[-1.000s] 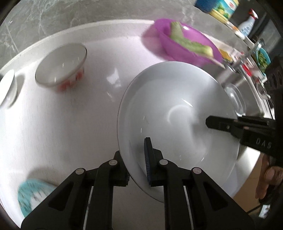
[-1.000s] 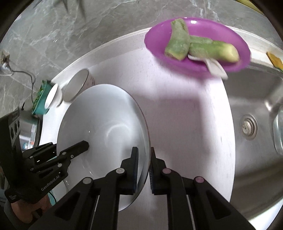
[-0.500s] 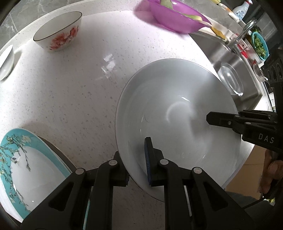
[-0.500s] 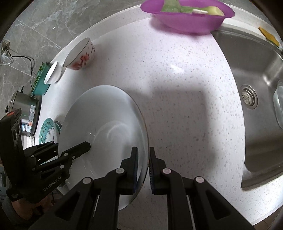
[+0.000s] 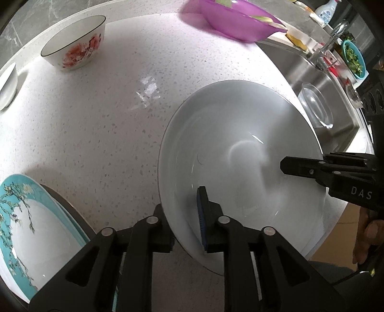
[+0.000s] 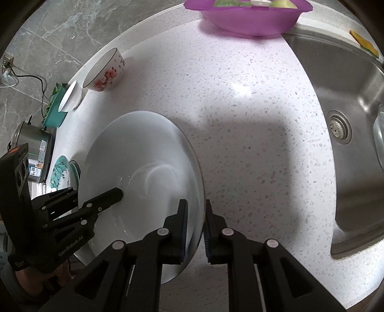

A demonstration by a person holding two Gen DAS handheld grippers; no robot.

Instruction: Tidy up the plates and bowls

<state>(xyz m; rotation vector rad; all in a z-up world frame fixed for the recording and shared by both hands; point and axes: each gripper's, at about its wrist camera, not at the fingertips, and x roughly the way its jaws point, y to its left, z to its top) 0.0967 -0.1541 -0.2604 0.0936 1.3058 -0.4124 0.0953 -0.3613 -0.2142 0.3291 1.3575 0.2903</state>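
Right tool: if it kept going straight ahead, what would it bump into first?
Probably nothing soon: beyond the large white plate that the right tool grips lies bare speckled countertop, then, farther off, the purple plastic bowl.

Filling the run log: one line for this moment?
left gripper: shut on large white bowl | right gripper: shut on same rim | speckled white counter

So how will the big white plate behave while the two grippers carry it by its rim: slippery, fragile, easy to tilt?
The white plate looks glazed and shiny, so it is probably slippery at the pads. It seems rigid ceramic, likely fragile over the stone counter. The left gripper and right gripper pinch opposite rim edges only, so it may tilt if either loosens.
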